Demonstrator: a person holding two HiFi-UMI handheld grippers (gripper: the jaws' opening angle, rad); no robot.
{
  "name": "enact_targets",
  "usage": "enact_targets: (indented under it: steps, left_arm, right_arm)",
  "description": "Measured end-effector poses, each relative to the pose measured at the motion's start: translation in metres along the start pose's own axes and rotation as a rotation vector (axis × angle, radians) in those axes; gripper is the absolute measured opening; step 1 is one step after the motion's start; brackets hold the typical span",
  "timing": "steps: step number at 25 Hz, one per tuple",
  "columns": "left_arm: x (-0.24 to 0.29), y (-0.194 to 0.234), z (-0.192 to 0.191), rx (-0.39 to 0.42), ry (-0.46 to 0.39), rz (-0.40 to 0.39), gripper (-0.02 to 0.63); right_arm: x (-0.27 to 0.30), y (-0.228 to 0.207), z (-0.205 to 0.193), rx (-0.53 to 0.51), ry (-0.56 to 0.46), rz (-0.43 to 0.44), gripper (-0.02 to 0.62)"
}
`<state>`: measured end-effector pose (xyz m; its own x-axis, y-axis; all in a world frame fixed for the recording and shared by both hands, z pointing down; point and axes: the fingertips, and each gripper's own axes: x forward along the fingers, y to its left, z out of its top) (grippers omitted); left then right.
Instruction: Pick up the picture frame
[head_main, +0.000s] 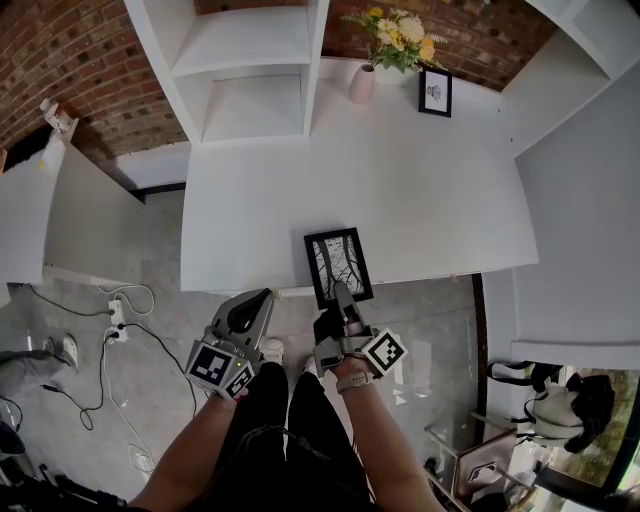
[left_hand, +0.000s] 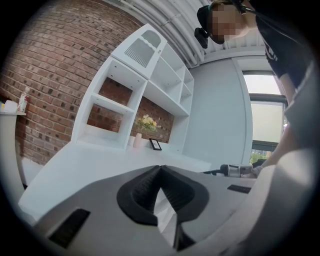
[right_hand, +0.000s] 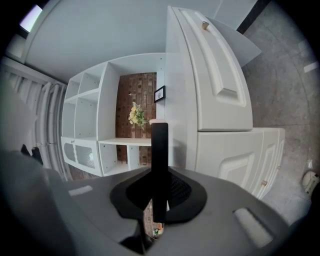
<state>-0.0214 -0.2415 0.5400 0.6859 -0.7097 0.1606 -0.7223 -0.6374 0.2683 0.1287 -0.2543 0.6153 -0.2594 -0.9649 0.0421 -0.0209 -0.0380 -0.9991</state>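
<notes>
Your right gripper (head_main: 343, 296) is clamped on the near rim of the picture frame (head_main: 336, 258), which sits at the front edge of the white desk (head_main: 420, 190). The frame looks light, stiff and probably glass-fronted, so hold the rim, never the pane. Your left gripper (head_main: 264, 296) hangs closed and empty, just off that same edge.

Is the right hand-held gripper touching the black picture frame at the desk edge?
Touching. The right gripper view shows the picture frame edge-on between the jaws of the right hand-held gripper, which are closed on it.
</notes>
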Motion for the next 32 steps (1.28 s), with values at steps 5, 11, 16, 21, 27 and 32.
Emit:
enact_targets:
  steps: [5, 11, 16, 21, 27, 32]
  left_arm:
    - [0.000, 0.002, 0.013, 0.011, -0.027, 0.016, -0.002]
    - [-0.003, 0.006, 0.029, 0.029, -0.056, 0.037, -0.002]
    - [-0.008, 0.011, 0.041, 0.035, -0.078, 0.059, -0.002]
    - [-0.012, 0.017, 0.050, 0.042, -0.090, 0.083, -0.002]
    - [-0.013, 0.023, 0.062, 0.053, -0.116, 0.103, -0.002]
    - [-0.015, 0.026, 0.076, 0.060, -0.146, 0.120, -0.002]
  right_arm:
    - [-0.002, 0.013, 0.009, -0.017, -0.008, 0.018, 0.029]
    - [-0.005, 0.031, 0.017, -0.058, -0.020, 0.022, 0.029]
    - [-0.004, 0.059, 0.024, -0.285, 0.011, 0.010, 0.029]
    - [-0.001, 0.088, 0.031, -0.472, 0.014, 0.015, 0.029]
    - [-0.003, 0.100, 0.041, -0.716, 0.034, -0.037, 0.028]
    - [-0.006, 0.118, 0.050, -0.827, 0.020, -0.019, 0.028]
